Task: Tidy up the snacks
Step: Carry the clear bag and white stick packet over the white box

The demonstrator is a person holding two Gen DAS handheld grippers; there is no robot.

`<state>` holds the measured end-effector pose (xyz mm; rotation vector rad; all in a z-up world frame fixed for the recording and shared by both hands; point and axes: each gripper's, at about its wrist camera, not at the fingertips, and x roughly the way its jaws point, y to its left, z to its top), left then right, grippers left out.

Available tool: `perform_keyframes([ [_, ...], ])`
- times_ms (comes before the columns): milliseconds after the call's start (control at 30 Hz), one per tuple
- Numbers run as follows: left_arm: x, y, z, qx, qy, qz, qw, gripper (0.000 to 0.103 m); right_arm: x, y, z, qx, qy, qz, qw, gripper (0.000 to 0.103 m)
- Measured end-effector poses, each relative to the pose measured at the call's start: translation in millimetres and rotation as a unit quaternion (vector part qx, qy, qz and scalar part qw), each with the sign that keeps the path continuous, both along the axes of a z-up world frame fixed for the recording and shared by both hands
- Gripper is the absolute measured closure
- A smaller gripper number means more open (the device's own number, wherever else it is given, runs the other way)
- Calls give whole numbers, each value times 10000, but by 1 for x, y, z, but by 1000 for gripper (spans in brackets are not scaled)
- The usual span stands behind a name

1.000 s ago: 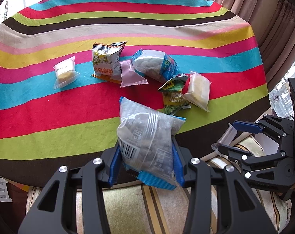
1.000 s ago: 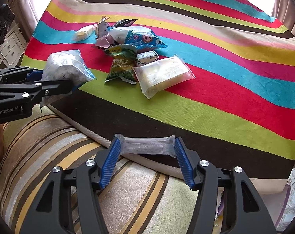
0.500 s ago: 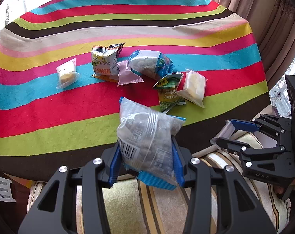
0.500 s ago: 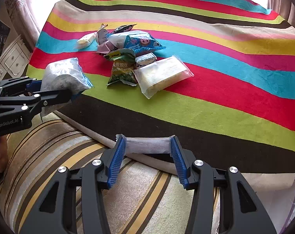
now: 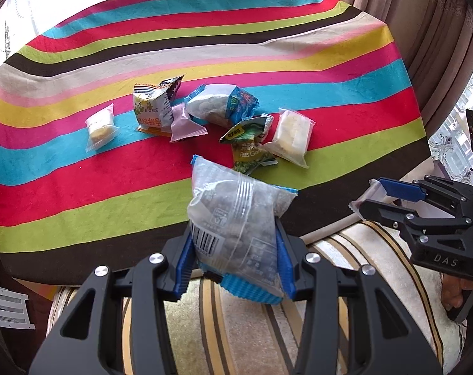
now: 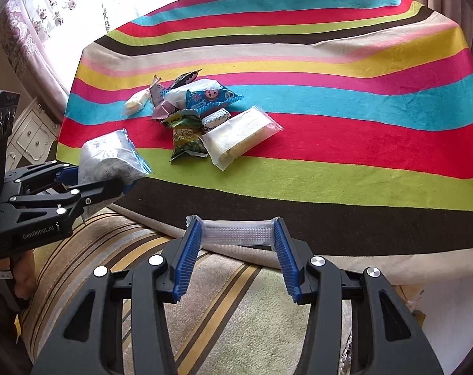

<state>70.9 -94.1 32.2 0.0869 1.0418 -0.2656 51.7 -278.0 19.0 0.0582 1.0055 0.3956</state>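
Clear plastic snack bag point(image 5: 236, 218) is clamped upright in the left gripper point(image 5: 235, 259); a flat packet point(image 6: 238, 234) is pinched across the right gripper point(image 6: 238, 256).

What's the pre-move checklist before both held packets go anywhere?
1. Left gripper clamped on the clear blue-edged bag: ok, both pads press its sides.
2. Right gripper on the small clear packet: ok, its crimped edge spans pad to pad.
3. Grippers apart: ok, clear gap in both views.
4. Snack pile on the striped cloth: ok, the green pea packet and the rest lie untouched.
5. Drop-off container: cannot tell, none in view.
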Motion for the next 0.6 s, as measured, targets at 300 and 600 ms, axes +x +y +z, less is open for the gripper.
perform_keyframes([
  [300,-8,-53,3,371,-144,-432,9983,58,-15,-48,7,569,-119,-473,9972,56],
  [600,-15,-128,10,599,-290,-1078,9920,58,-43,-128,-6,844,-82,-1264,9883,56],
])
